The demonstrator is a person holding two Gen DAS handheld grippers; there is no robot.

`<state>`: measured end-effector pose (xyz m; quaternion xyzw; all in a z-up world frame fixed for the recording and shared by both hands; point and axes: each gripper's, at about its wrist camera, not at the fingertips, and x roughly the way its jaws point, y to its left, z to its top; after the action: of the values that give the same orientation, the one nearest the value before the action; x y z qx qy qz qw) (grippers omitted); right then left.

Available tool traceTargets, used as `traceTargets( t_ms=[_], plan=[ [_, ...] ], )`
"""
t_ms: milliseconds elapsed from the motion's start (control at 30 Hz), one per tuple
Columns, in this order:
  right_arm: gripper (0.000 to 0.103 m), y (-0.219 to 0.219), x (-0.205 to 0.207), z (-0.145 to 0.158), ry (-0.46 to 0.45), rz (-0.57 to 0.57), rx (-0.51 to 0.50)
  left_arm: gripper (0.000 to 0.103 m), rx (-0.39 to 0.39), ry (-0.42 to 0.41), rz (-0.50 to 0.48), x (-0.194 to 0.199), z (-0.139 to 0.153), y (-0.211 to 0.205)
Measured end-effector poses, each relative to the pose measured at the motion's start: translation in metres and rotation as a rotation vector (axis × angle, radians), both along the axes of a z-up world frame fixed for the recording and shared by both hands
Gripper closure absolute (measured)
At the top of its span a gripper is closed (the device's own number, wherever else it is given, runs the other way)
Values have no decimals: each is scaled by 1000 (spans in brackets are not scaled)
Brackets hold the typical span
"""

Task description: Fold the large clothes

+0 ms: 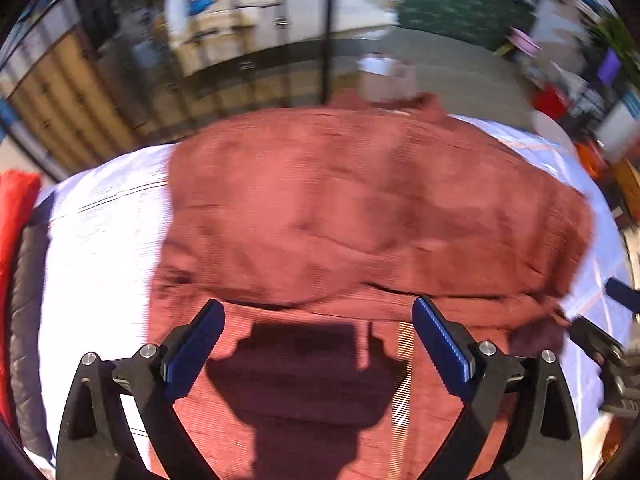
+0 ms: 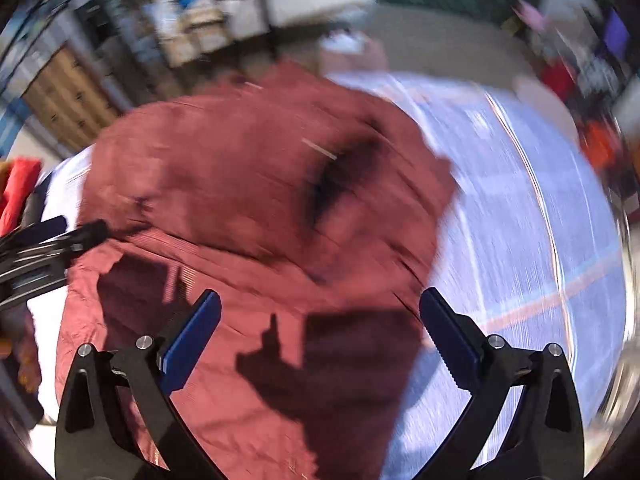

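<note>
A large rust-red garment point(image 1: 360, 208) lies spread on a white cloth-covered surface point(image 1: 100, 240), with a folded layer forming a crease across it. My left gripper point(image 1: 320, 344) hovers over the garment's near part, jaws wide apart, nothing between them. At the left wrist view's right edge the right gripper point(image 1: 612, 308) shows partly. In the right wrist view the same garment point(image 2: 248, 208) fills the left and middle. My right gripper point(image 2: 320, 340) hangs above its right edge, open and empty. The left gripper point(image 2: 60, 236) pokes in from the left. Both views are blurred by motion.
The white cloth with thin coloured lines point(image 2: 520, 220) lies bare to the garment's right. A red item point(image 1: 16, 216) and a dark grey padded edge point(image 1: 28, 320) sit at the left. Beyond the surface stand wooden cabinets point(image 1: 72, 88), a dark pole point(image 1: 329, 32) and room clutter.
</note>
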<state>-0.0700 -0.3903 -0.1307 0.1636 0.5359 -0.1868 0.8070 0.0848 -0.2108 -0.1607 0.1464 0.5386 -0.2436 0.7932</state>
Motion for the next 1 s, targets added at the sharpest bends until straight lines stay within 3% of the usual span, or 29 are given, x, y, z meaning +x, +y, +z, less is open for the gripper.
traceTargets(
  t_ms=[133,200,300,433,500,567,633,833,1000],
  plan=[
    [5,40,44,9,-37,171,-78,11,-1,-18,39,31,3,4],
    [5,55,63,9,-46,219,-141,10,2,-34,11,42,5,-6],
    [5,53,82,-2,-32,242,-146,10,4,-28,-42,55,-2,-21],
    [6,11,93,-34,37,139,-67,10,4,34,-69,73,-22,-42],
    [15,-27,90,-52,61,34,44,9,-3,70,-57,82,-33,-47],
    [16,-53,86,-61,31,-32,154,6,-1,107,-60,91,-45,-50],
    [16,-63,90,-69,31,-46,197,5,20,130,-78,96,-57,-53],
    [6,-43,123,-101,193,24,69,5,94,148,-112,107,-85,-63],
    [5,-35,142,-117,283,-9,-4,5,121,128,-121,109,-94,-68]
  ],
)
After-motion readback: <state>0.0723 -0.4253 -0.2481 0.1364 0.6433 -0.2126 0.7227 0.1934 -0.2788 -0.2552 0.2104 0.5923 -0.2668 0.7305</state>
